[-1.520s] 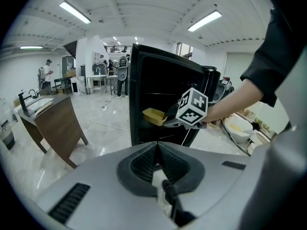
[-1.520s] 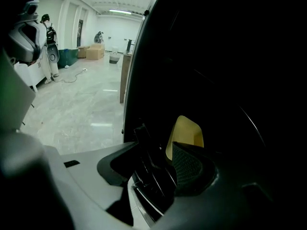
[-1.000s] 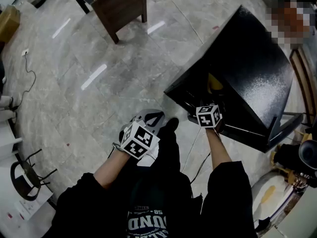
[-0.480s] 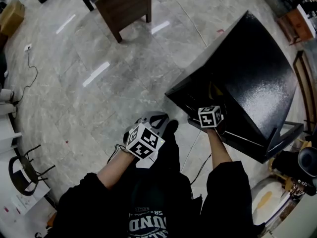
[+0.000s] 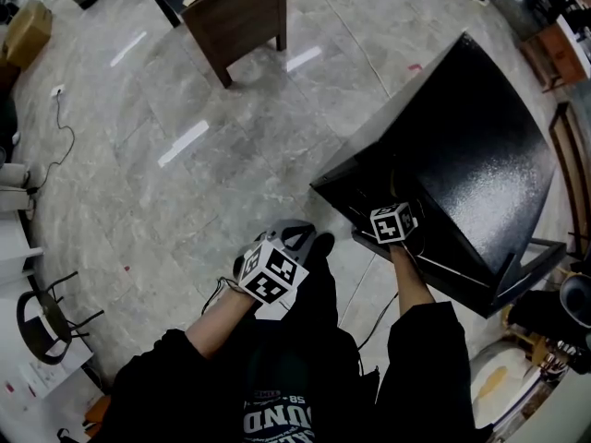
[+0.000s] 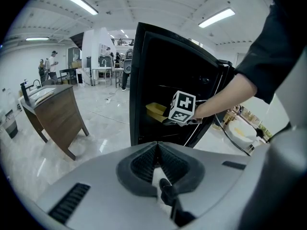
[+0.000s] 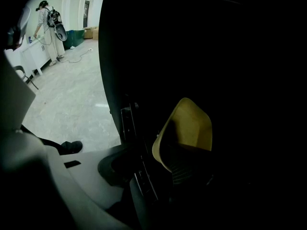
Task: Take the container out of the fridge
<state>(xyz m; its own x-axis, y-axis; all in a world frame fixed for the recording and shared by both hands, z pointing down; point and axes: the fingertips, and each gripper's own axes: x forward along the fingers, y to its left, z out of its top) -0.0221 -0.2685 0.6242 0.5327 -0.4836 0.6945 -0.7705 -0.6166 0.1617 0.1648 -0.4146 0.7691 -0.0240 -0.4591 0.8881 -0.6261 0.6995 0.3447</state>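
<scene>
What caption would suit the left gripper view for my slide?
Right gripper grips the yellow container inside the open black fridge; left gripper, shut and empty, in front.

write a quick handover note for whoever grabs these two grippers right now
Left gripper: shut, empty, held outside the fridge.
Right gripper: inside the open fridge, one jaw on each side of the yellow container's near wall; too dark to tell whether it is clamped.
Done: fridge open, right gripper at the container.
Left: confirm the grip, then lift the container and draw it out clear of the fridge.
</scene>
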